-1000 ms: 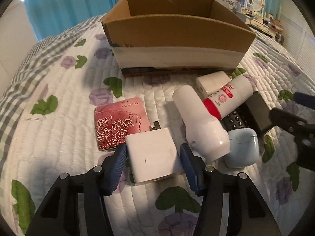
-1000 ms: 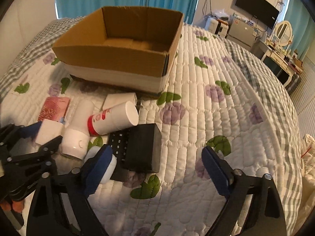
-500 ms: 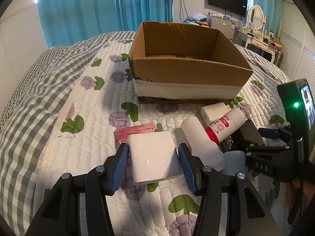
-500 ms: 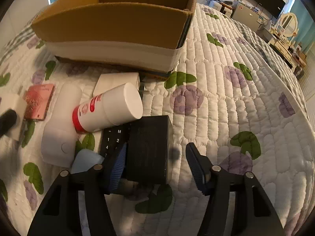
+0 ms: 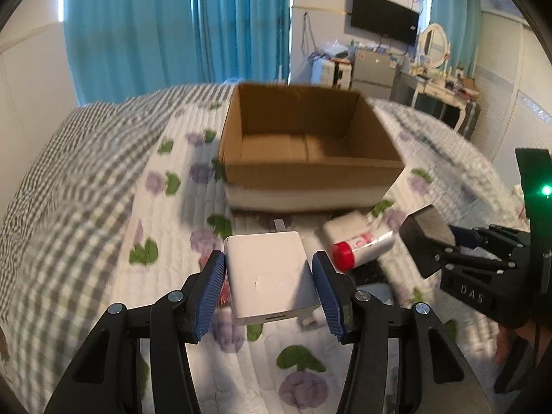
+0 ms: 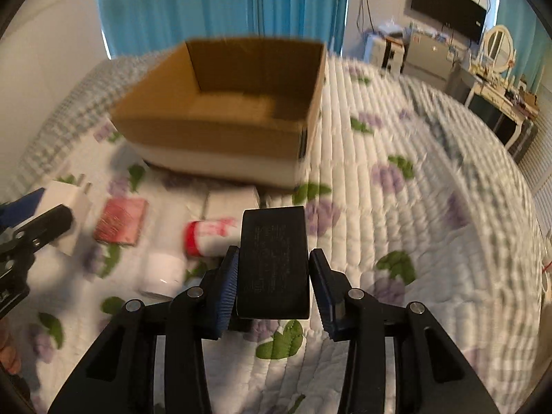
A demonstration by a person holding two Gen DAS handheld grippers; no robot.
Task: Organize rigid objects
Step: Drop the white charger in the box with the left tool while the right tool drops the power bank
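While both tools hung above the quilted bed (image 6: 431, 207), each had its fingers closed on a load. The left gripper (image 5: 269, 286) pinched a white charger block (image 5: 270, 276) by its two side faces, its prongs pointing toward the far side, and the block sat clear of the quilt. The right gripper (image 6: 272, 286) clamped a black power brick (image 6: 272, 262) the same way, the blue pads flat against its long edges.

Beyond them stood the open cardboard box (image 5: 307, 145), its near wall facing both tools and its floor bare as far as the blur allowed. Between the box's near edge and the grippers lay a small cluster: a red-capped white tube (image 6: 210, 238) on its side, a white box (image 6: 231, 200) just behind it, a pink patterned case (image 6: 120, 220) to the left, and a white rounded item (image 6: 162, 269) nearer, too smeared to name. To the right of the box and the cluster the quilt ran open toward the far right edge of the bed, with only printed flowers on it
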